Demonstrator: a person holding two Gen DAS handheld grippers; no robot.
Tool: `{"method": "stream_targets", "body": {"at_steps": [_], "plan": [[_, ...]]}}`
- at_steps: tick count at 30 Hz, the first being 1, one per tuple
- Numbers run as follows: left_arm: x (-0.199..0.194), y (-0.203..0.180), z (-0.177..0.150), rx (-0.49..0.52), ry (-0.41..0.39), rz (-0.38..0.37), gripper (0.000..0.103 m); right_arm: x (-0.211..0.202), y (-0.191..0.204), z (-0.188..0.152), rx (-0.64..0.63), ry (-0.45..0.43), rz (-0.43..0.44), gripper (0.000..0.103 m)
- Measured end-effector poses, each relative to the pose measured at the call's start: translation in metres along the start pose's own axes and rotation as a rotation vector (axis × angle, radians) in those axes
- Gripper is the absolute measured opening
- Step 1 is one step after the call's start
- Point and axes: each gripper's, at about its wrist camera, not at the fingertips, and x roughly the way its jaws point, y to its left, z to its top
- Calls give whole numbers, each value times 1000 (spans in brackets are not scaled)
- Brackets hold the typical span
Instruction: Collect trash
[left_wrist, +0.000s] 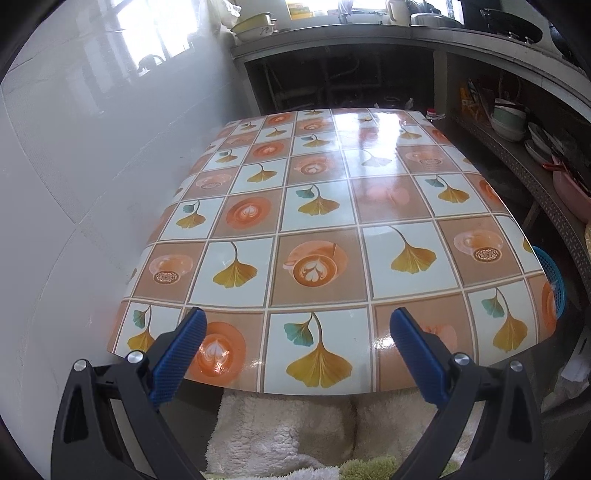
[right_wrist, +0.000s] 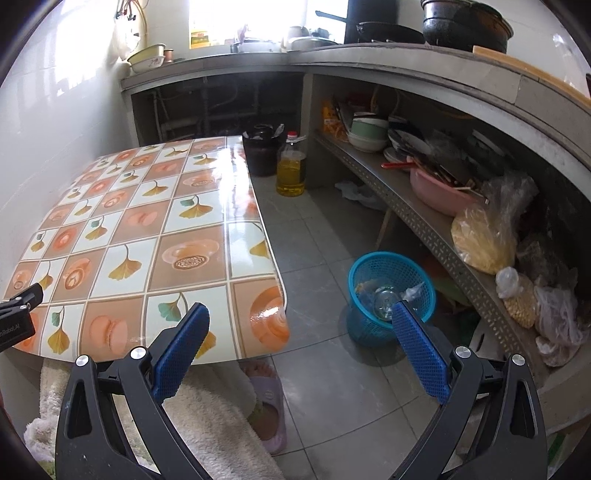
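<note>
You held the left gripper (left_wrist: 297, 325) spread wide and empty over the near edge of the patterned table (left_wrist: 317, 206). Your right gripper (right_wrist: 299, 321) was likewise released, holding nothing. The trash sat in the blue basket (right_wrist: 391, 291) on the floor beside the table.

Daylight pours in from blown-out windows (right_wrist: 258, 18) behind the counter, throwing white glare across the glossy table (left_wrist: 376, 125) at its far end. The space under the counter (left_wrist: 332, 77) stays dim. Both views bow strongly at the edges, with black corners; nearby cloth looks soft
</note>
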Motion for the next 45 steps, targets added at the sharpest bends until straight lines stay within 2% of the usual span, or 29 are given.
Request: {"method": "stream_targets", "body": {"at_steps": [29, 45], "plan": [[-9, -4, 0, 17, -38, -41, 97, 0, 1, 0, -5, -3, -4, 95], [-20, -21, -2, 89, -74, -98, 97, -5, -2, 1, -5, -11, -13, 95]]}}
